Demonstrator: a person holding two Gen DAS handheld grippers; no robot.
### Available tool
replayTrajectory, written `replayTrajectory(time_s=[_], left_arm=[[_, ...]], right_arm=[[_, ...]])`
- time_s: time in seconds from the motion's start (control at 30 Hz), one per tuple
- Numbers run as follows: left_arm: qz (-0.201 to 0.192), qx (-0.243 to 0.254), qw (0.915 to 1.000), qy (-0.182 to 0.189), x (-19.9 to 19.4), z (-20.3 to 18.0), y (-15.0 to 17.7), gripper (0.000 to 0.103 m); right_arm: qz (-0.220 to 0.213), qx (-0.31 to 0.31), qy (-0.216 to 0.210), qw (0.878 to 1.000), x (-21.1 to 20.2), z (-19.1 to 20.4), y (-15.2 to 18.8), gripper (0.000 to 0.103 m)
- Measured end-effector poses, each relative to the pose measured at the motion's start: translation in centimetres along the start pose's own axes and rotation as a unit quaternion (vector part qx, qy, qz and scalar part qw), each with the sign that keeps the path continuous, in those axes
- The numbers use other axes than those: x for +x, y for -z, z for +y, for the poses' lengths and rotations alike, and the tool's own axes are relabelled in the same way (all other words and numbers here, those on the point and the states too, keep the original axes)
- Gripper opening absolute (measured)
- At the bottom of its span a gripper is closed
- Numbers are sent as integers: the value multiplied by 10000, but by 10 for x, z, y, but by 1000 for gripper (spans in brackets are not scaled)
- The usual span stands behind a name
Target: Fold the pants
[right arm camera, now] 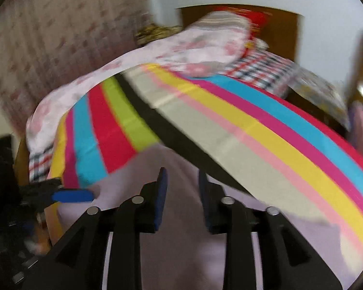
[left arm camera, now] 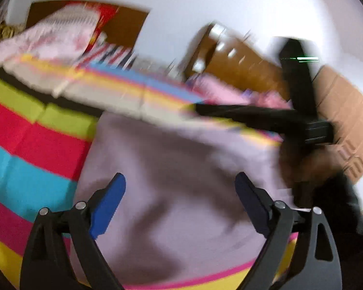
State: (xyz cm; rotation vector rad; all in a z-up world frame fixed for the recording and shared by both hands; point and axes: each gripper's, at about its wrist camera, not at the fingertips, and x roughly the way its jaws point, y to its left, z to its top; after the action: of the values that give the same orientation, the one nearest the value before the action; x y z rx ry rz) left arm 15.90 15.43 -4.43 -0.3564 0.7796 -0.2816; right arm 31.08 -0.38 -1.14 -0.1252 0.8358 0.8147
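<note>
Striped in red, lime, cyan, yellow and pink, the bedsheet (right arm camera: 266, 130) carries the pale lilac fabric pants (left arm camera: 171, 169), which lie crumpled closest to both cameras. Over them the left tool (left arm camera: 180, 203) hangs with its blue pads spread wide, while the right tool (right arm camera: 182, 193) has narrowed its jaws, a gap showing and nothing pinched. Farther back lies a pink floral quilt (right arm camera: 181, 48).

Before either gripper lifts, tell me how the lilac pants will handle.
Probably floppy: the lilac pants lie in soft folds on the striped bedspread. Likely light, thin-looking cloth. One pinch from the left gripper would likely leave the rest sagging.
</note>
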Motion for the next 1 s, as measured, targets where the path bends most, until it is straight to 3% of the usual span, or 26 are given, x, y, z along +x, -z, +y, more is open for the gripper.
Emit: replayTrajectory(time_s=[0.03,0.07,0.13,0.2,0.27,0.37,0.47,0.5,0.63,0.7,0.83,0.97,1.0], left_arm=[[132,-134,9998,6,8,10,2,91],[-44,-205,9997,154,4,15,4,92],[-154,-673,9964,501,1,32,4,89],[-119,-766,9957,512,2,35,3,88],[-81,-606,9976,336,6,30,2,89],[-75,-383,9992,74,8,22,-1,89],[-96,-166,9997,-154,7,15,2,89],[-85,-118,9997,-205,3,11,2,89],[3,101,9992,-383,7,1,4,96],[71,273,9984,-497,11,-5,3,101],[195,578,9943,-879,17,-17,6,101],[157,505,9954,-797,14,-13,6,101],[136,464,9961,-744,13,-12,6,101]], right_arm=[[-93,209,12,9997,-12,-14,9,61],[-166,328,60,9993,-21,-22,16,66],[-298,496,272,9980,-48,-38,39,68],[-344,335,515,9975,-66,-36,60,68],[-377,-31,443,9983,-75,-21,78,68],[-127,-503,-143,9985,-75,7,107,67],[624,-702,30,9956,-48,17,140,67],[508,-721,19,9961,-47,17,149,68],[477,-400,5,9981,-58,5,140,65],[228,-348,128,9991,-64,1,127,67],[-183,-84,275,9994,-55,-22,95,73],[365,-146,384,9985,-9,-34,92,74],[311,-291,511,9978,-4,-32,92,75]])
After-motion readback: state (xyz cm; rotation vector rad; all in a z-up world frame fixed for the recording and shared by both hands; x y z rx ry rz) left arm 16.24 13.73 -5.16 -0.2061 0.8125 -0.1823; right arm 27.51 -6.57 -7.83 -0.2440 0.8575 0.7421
